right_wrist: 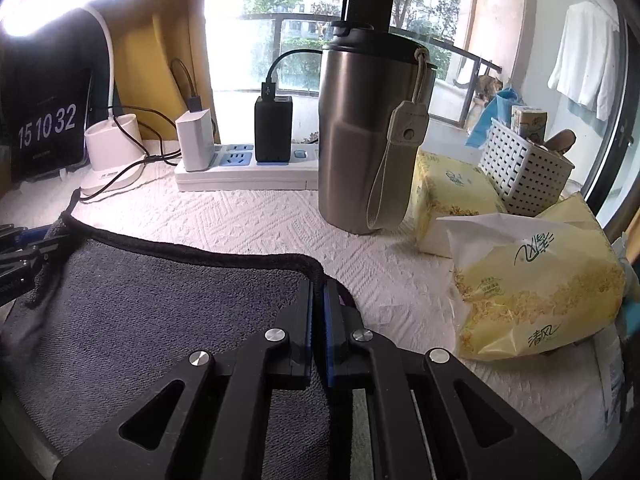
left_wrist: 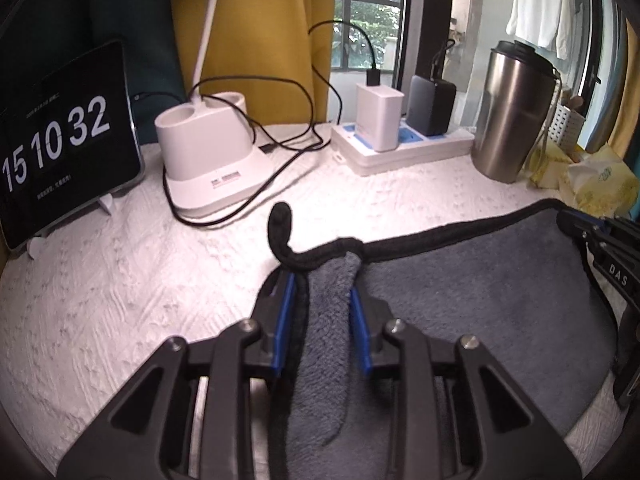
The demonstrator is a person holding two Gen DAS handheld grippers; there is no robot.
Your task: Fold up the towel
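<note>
A grey towel point(left_wrist: 472, 288) with a black hem lies on the white textured table cover. My left gripper point(left_wrist: 322, 284) is shut on the towel's left corner, with bunched cloth between the blue pads and the black hem loop curling up beyond them. My right gripper point(right_wrist: 319, 292) is shut on the towel point(right_wrist: 160, 300) at its right corner, pads pressed close on the hem. Each gripper shows at the edge of the other's view: the right one in the left wrist view point(left_wrist: 600, 256), the left one in the right wrist view point(right_wrist: 24, 256). The hem stretches between them.
Behind the towel stand a steel tumbler point(right_wrist: 368, 136), a white power strip point(right_wrist: 244, 172) with chargers and cables, a white lamp base point(left_wrist: 208, 152) and a tablet clock point(left_wrist: 60, 140). Yellow tissue packs point(right_wrist: 532, 276) and a white basket point(right_wrist: 524, 168) lie to the right.
</note>
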